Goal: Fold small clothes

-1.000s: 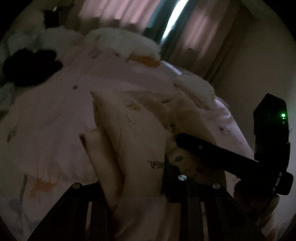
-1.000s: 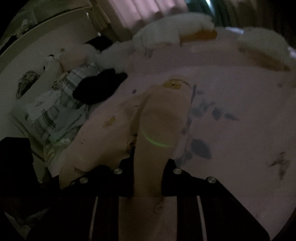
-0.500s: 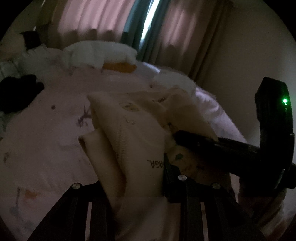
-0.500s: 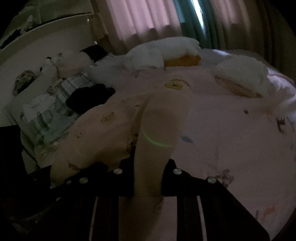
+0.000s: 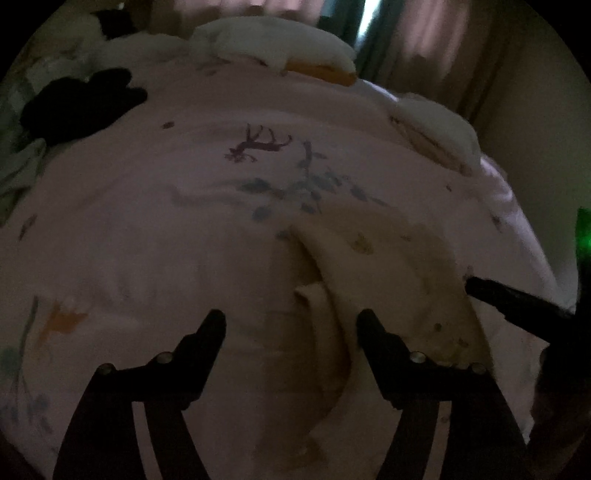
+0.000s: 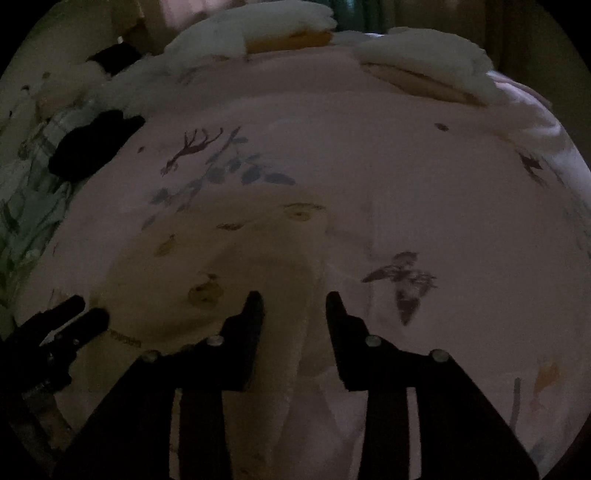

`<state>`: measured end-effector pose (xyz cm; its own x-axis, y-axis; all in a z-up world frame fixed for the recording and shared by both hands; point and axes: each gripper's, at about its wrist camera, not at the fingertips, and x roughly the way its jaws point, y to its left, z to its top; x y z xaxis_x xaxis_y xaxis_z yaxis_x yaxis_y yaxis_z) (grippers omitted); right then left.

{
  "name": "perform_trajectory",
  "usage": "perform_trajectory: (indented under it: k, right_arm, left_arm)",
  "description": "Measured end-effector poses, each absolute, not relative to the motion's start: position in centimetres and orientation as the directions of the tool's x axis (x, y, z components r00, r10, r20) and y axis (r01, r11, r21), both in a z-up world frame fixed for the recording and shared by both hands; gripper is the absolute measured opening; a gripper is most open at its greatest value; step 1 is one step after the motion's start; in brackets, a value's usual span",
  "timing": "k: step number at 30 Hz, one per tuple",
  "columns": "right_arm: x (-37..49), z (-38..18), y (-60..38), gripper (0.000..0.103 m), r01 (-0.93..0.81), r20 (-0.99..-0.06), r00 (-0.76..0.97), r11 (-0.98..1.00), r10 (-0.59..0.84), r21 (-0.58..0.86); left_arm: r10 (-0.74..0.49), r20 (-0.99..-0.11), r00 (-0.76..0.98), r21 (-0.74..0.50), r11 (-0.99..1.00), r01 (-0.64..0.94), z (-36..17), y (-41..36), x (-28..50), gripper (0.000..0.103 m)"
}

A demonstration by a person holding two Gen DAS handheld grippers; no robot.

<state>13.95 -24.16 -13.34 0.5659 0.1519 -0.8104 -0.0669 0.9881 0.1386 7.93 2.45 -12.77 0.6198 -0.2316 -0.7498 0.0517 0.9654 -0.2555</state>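
Your left gripper (image 5: 291, 325) and right gripper (image 6: 293, 299) have just been opening and now stand spread with nothing pinched, the cream printed baby garment (image 6: 236, 266) lying limp on the pink bedspread (image 5: 147, 229) under and ahead of both sets of fingertips. It's light, soft cloth that will sag, so I'd pinch a hem or fold edge. There's open bedspread beyond the fingers; the black cloth (image 5: 81, 99) and pillows (image 6: 258, 29) lie well apart.

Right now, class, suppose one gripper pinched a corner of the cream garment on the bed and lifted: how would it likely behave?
The cream garment would probably droop rather than hold its shape: it already lies in soft folds on the pink bedspread. It looks thin, so likely light. Pushed, it would probably bunch up rather than slide cleanly, since cloth rests on cloth.
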Motion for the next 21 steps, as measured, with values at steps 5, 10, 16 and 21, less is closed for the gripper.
perform_trajectory:
  k: [5,10,16,21]
  right_arm:
    - [12.0,-11.3,-24.8,0.059,-0.003,-0.798,0.6,0.997,0.061,0.074]
    - [9.5,-9.7,-24.9,0.084,-0.026,-0.787,0.614,0.999,0.054,0.048]
    - [6.5,-9.1,-23.8,0.102,-0.038,-0.782,0.623,0.998,-0.012,-0.046]
    - [5.0,-10.0,-24.3,0.103,-0.002,-0.821,0.571,1.0,0.003,0.002]
  left_arm:
    - [-0.164,-0.735,0.657,-0.153,0.985,0.075,-11.0,1.5,5.9,0.081]
    - [-0.255,-0.675,0.693,-0.193,0.967,0.167,-8.9,0.1,3.8,0.101]
    - [-0.197,-0.682,0.704,-0.082,0.978,0.194,-8.8,-1.9,2.4,0.102]
    - [-0.14,-0.688,0.712,0.001,0.981,0.194,-9.6,-2.5,1.9,0.102]
